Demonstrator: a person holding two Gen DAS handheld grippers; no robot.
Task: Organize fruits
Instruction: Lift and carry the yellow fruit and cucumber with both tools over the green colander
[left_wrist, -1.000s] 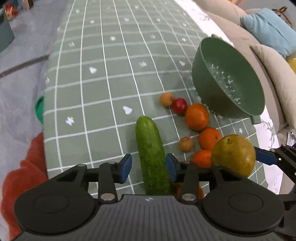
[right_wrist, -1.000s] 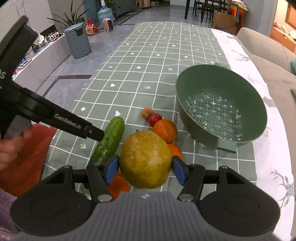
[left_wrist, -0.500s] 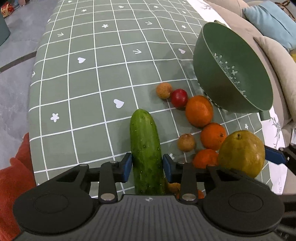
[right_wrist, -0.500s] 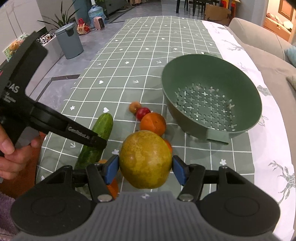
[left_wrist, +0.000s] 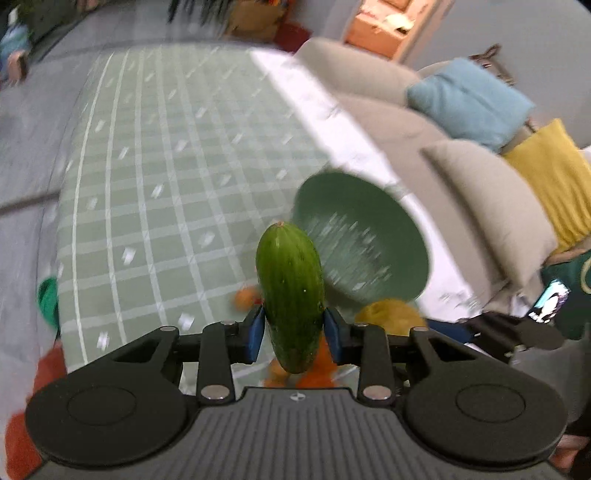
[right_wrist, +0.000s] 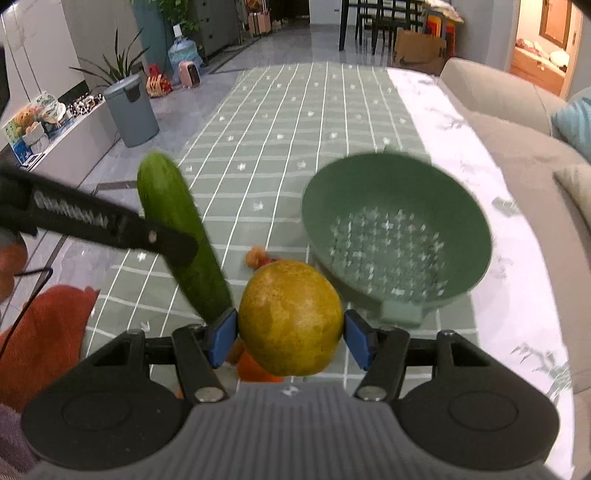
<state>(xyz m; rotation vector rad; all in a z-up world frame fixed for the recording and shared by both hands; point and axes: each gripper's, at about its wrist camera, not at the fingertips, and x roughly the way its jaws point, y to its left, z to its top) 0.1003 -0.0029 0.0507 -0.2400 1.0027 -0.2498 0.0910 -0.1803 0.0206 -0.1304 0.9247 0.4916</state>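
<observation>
My left gripper (left_wrist: 293, 334) is closing its jaws on a green cucumber (left_wrist: 290, 291), its blue pads pressing both sides, and holds it tilted in the air above the table. In the right wrist view the cucumber (right_wrist: 173, 210) hangs at the left with one left finger (right_wrist: 162, 240) across it. My right gripper (right_wrist: 291, 338) is shut on a big yellow-green round fruit (right_wrist: 291, 317). A green colander (right_wrist: 399, 229) stands empty just beyond. Oranges (left_wrist: 317, 365) and small fruits (right_wrist: 255, 256) lie on the green checked cloth (right_wrist: 280, 147), mostly hidden.
A beige sofa (left_wrist: 480, 177) with blue and yellow cushions runs along the table's right side. A grey bin (right_wrist: 129, 110) and plants stand on the floor at the left. An orange-red cloth (right_wrist: 40, 332) lies at the near left edge.
My left gripper shut on the cucumber and lifted it off the cloth, tipping its far end up. The right gripper rose slightly with the round fruit still in it.
</observation>
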